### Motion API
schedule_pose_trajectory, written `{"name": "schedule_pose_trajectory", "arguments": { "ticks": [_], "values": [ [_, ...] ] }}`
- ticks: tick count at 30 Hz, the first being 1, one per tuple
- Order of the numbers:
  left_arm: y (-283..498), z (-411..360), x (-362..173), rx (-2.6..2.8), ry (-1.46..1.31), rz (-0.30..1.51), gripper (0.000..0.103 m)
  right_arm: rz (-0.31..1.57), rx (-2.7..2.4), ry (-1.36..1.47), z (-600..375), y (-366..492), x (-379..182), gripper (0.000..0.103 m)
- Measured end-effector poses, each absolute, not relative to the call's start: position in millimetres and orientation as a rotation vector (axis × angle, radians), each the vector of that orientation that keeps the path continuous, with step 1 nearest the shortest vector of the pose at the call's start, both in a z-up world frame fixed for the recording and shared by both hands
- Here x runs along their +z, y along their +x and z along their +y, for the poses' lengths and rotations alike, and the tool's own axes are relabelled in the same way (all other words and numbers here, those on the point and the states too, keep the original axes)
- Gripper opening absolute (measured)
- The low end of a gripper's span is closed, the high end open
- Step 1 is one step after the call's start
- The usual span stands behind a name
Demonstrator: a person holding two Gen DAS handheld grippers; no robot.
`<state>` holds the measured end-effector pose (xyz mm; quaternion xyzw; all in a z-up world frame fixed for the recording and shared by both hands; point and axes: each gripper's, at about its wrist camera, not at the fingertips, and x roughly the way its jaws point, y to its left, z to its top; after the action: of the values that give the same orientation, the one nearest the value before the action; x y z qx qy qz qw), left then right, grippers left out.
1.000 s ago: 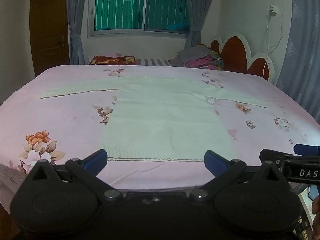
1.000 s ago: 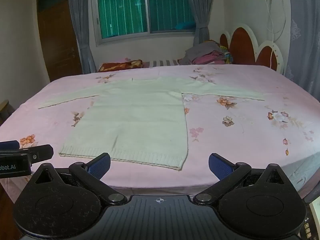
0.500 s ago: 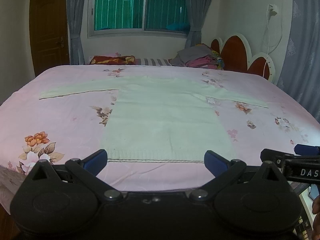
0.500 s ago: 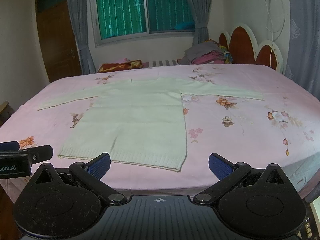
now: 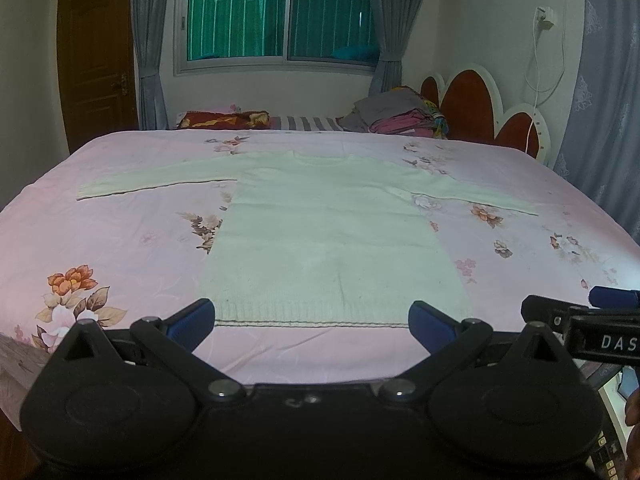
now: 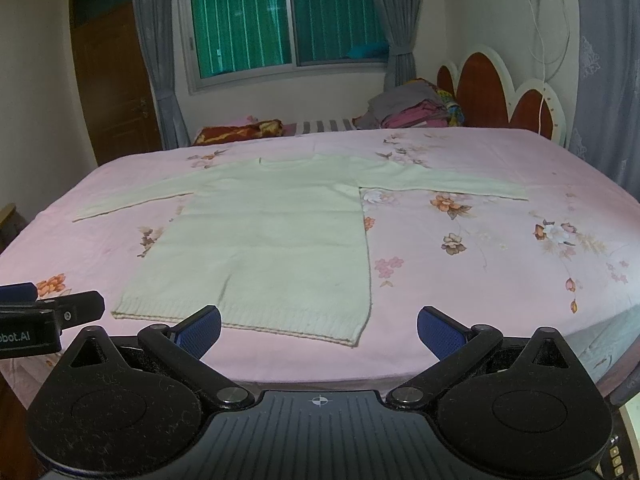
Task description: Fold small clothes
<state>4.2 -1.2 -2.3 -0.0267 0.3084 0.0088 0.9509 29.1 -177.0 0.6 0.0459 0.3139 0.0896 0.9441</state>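
Note:
A pale cream long-sleeved sweater point(image 5: 328, 236) lies flat on the pink floral bed sheet point(image 5: 120, 240), both sleeves spread out sideways, hem toward me. It also shows in the right wrist view point(image 6: 272, 240). My left gripper point(image 5: 312, 320) is open and empty, held just in front of the hem. My right gripper point(image 6: 320, 330) is open and empty, near the hem's right corner. The right gripper's tip point(image 5: 592, 320) shows at the right edge of the left wrist view; the left gripper's tip point(image 6: 52, 312) shows at the left edge of the right wrist view.
A pile of folded clothes point(image 5: 400, 116) and a red patterned pillow point(image 5: 224, 120) sit at the far end by the red headboard point(image 5: 476, 104). A window with grey curtains point(image 5: 280, 12) and a brown door point(image 5: 96, 60) stand behind the bed.
Both grippers have shifted slightly; the sweater's hem sits a little nearer the fingers. The sweater has not moved.

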Motion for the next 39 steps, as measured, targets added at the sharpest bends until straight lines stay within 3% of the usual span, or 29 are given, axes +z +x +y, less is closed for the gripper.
{"name": "schedule_pose_trajectory", "arguments": {
  "ticks": [39],
  "values": [
    [2.2,-1.9,-2.9,0.024,-0.057,0.620,0.103,0.637,0.181,0.089,-178.1,32.6,-0.2,0.103]
  ]
}}
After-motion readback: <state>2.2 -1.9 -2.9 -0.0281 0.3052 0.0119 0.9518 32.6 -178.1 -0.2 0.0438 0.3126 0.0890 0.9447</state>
